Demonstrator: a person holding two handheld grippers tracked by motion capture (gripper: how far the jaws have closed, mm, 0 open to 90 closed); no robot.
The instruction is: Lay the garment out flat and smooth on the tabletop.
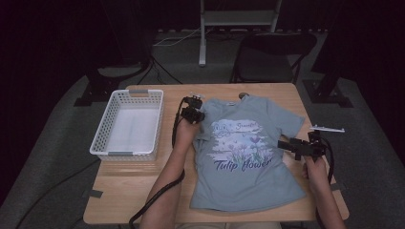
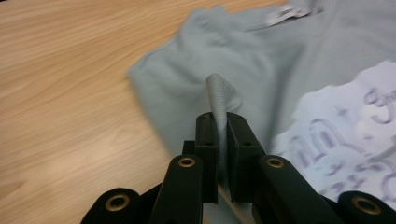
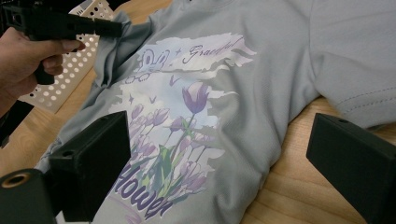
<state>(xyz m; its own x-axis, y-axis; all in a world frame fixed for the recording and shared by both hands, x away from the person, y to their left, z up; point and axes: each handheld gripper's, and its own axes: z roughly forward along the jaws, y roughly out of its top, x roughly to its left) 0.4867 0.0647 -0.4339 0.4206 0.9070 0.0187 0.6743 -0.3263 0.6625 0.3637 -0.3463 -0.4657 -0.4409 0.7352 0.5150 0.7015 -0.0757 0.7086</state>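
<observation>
A light blue T-shirt (image 1: 243, 157) with a tulip print lies flat, front up, on the wooden table (image 1: 138, 186). My left gripper (image 1: 192, 114) sits at the shirt's left sleeve. In the left gripper view its jaws (image 2: 222, 123) are shut on a pinched fold of sleeve cloth (image 2: 219, 93), which stands up between them. My right gripper (image 1: 286, 144) hovers over the shirt's right side, below the right sleeve. Its jaws (image 3: 219, 140) stand wide open above the tulip print (image 3: 187, 121) with nothing between them. The left gripper (image 3: 70, 25) also shows in the right gripper view, in a hand at the upper left.
A white perforated basket (image 1: 102, 133) stands on the table's left side, close to the left hand. A dark folding chair (image 1: 272, 52) and a metal stand are beyond the far edge. Bare wood lies in front of the basket and along the near edge.
</observation>
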